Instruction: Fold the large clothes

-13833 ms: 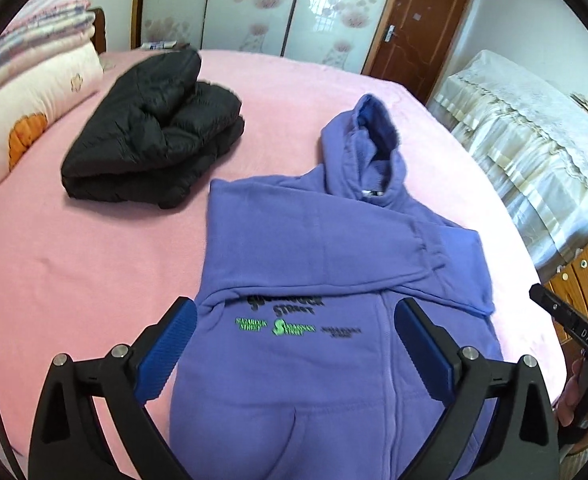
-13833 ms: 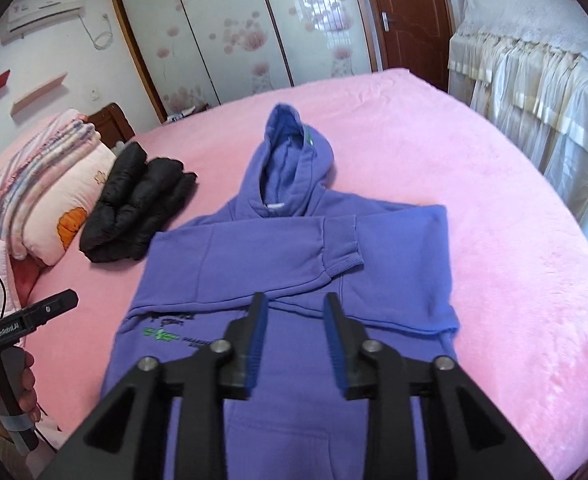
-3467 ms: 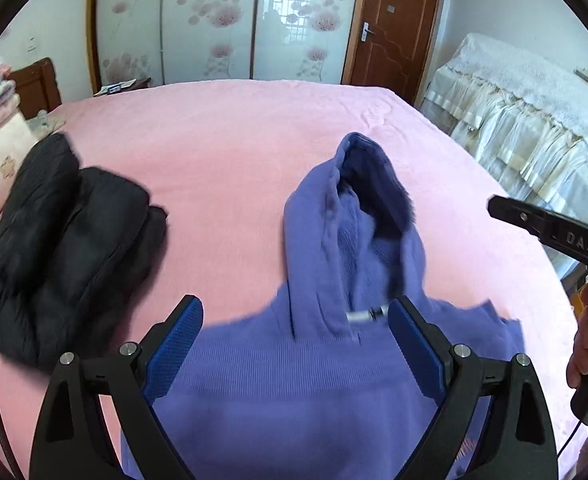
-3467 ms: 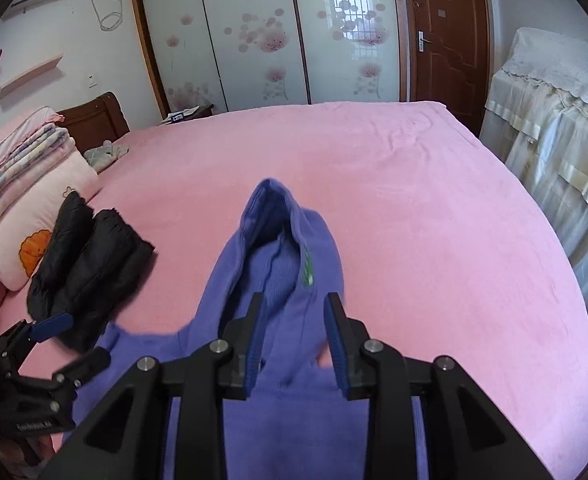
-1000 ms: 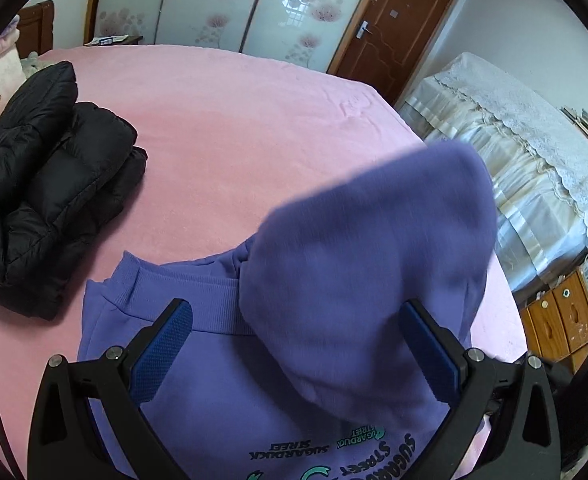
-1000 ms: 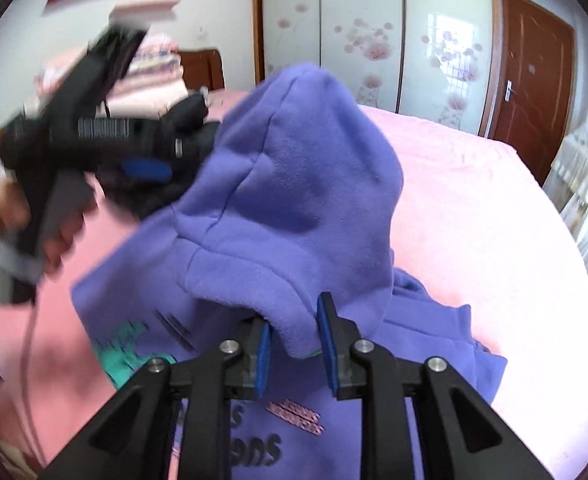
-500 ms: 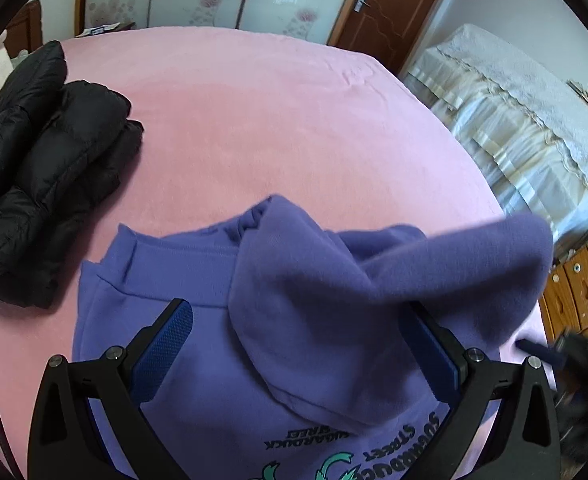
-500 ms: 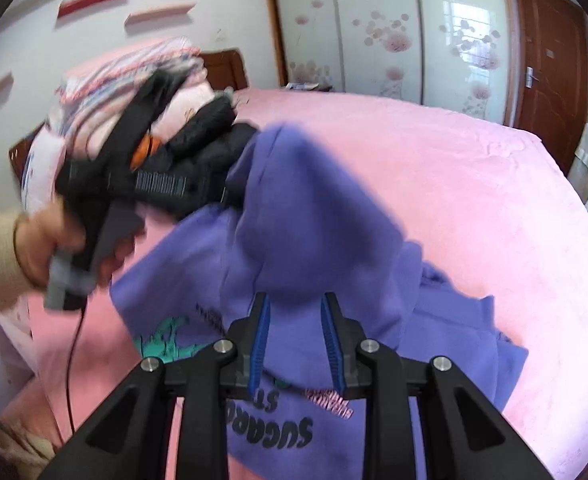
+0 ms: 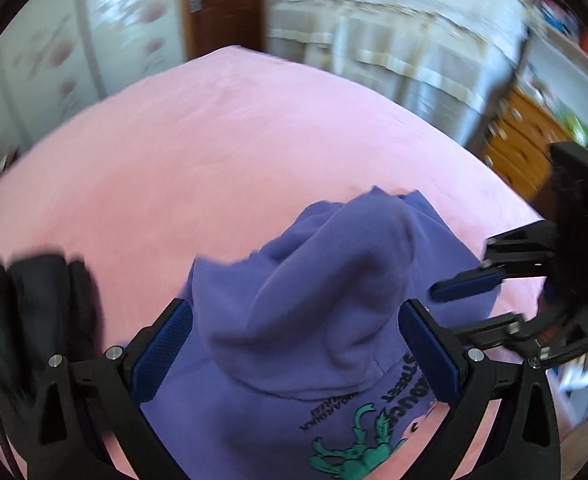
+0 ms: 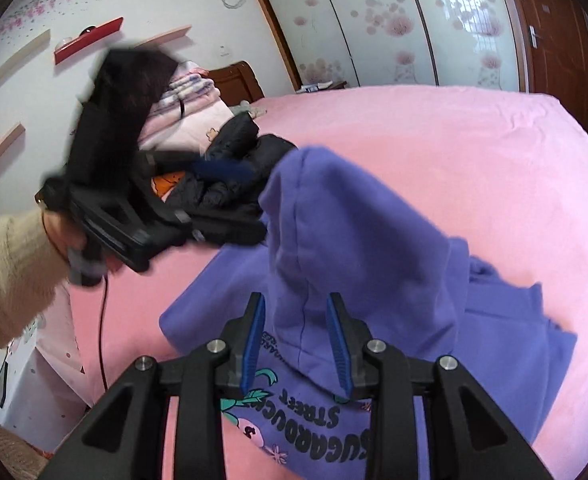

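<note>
- While we were laying the hood [image 10: 354,240] down over the printed chest of the purple hoodie [image 10: 494,340], which lay on the pink bed [image 10: 454,140], we judged the step nearly done. The hood stood humped rather than flat.
- At the left, the left claw [image 9: 294,354] hung wide open above the hoodie and gripped nothing. We thought it best used to press the hump flat along the neckline.
- Further right, the right claw [image 10: 296,346] had just been opening its jaws, and the hood's edge sat loose between them, not pinched. To do this well, we would let the cloth drop squarely, centred on the print. We would then draw the claw straight back so that no pad dragged the fold askew.
- Counting from left to right, we found one stack of bedding [image 10: 190,92], one folded black jacket [image 10: 234,196] and one purple hoodie with one hood. There were two claws in all.
</note>
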Action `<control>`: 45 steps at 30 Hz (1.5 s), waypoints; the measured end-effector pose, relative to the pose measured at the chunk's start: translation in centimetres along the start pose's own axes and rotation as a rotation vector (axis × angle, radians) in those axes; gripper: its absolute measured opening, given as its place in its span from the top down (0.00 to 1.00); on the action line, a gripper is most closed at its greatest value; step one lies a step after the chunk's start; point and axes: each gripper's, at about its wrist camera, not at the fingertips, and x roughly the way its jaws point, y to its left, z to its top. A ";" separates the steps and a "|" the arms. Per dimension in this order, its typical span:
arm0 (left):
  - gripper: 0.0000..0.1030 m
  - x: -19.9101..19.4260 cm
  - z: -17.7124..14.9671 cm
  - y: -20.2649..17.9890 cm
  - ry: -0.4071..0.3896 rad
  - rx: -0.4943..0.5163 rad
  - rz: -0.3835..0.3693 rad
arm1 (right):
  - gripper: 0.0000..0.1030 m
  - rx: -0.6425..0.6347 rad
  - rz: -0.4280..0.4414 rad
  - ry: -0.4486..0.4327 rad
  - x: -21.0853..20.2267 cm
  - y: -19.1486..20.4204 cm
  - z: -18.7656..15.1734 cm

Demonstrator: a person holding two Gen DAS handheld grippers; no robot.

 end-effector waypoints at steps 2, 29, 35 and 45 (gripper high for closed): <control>0.01 -0.2 1.4 -0.7 0.003 0.080 -0.016 | 0.69 0.020 0.008 0.016 0.6 -0.3 -0.5; 0.82 -0.1 3.9 -3.0 0.008 0.193 -0.287 | 0.97 0.334 0.048 -0.056 10.2 -5.7 -1.1; 0.83 0.6 2.3 -3.6 0.044 0.227 -0.305 | 0.97 0.425 0.055 -0.121 11.6 -7.5 -0.3; 0.83 5.1 -4.2 -6.6 0.178 0.240 -0.408 | 0.96 0.295 -0.011 0.111 5.9 -6.3 -7.2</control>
